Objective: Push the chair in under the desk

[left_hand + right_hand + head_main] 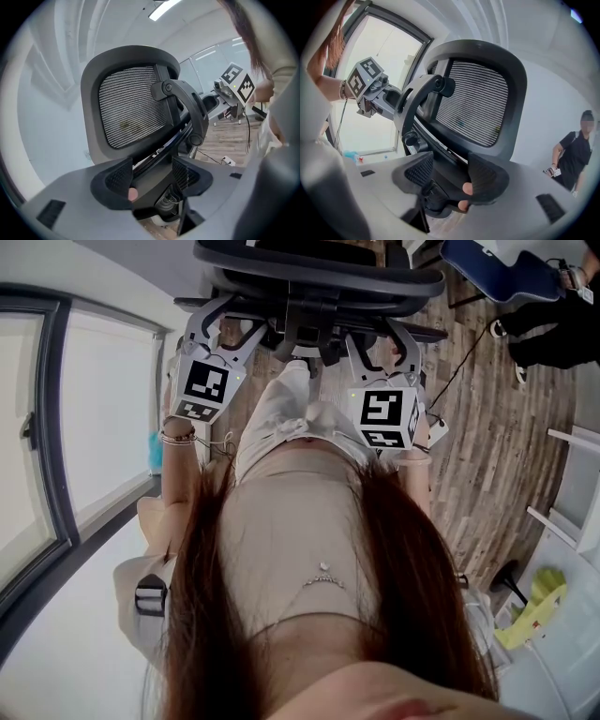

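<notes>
A black office chair (319,277) stands right in front of me, its back toward me. The left gripper view shows its mesh headrest (131,108) above, and the right gripper view shows the same headrest (473,108). My left gripper (230,324) reaches to the chair's back frame from the left. Its jaws stand wide, and the dark frame bar runs between the pads (115,180). My right gripper (380,338) does the same from the right, its pads (487,180) set wide around the same bar. I see no pad pressing on the bar.
A large window (56,427) runs along the left. The floor is wood planks (487,427) with a cable (459,371) across it. A person in dark clothes (574,150) stands at the right, near a blue seat (497,268). White furniture (572,493) is at the right edge.
</notes>
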Motion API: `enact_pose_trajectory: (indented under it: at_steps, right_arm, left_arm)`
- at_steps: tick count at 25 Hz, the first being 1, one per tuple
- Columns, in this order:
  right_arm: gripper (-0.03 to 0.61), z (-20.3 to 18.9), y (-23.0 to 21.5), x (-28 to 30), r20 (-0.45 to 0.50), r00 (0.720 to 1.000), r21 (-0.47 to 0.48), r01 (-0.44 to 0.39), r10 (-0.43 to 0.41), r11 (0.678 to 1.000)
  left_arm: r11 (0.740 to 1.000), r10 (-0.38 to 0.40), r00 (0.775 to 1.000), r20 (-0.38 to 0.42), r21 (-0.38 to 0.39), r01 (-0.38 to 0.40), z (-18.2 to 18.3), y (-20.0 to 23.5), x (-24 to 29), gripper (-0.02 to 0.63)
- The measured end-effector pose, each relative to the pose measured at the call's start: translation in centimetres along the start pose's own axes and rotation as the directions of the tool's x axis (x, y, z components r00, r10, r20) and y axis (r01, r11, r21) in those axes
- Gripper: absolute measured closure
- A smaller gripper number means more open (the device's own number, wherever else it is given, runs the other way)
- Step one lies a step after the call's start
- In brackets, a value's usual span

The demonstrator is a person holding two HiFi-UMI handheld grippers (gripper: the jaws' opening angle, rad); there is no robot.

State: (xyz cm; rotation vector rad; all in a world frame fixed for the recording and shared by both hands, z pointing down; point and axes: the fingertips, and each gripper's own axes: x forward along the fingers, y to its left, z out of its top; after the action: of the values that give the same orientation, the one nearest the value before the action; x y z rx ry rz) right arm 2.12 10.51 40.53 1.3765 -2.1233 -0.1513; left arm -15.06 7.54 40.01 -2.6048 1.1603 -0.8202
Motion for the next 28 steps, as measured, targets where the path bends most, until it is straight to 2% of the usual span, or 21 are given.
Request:
enact_pose_trajectory:
  at_steps: [12,18,28]
  right_arm:
    - [0.344,-0.4,0.0,0.2,0.010,1.000,-0.007,0.026,-0.026,1.000]
    - [0.341,0.9,-0.8,1.9,0.019,1.000,-0.003,0.018,-0.018,1.000]
    - [0.341,1.1,-1.0,2.3,0.014,1.000,0.000,0.024,-0.024,1.000]
  left_arm:
    - [1.000,0.017,1.000,-0.014,-0.012,-0.017,-0.4,-0.3,0.4,0.353]
    - [1.000,0.008,1.000,-0.021,-0.017,-0.009,0.2,1.6,1.4,0.353]
    - [1.000,0.015,1.000,-0.014,-0.020,-0.015,0.2,2.2,1.7,0.348]
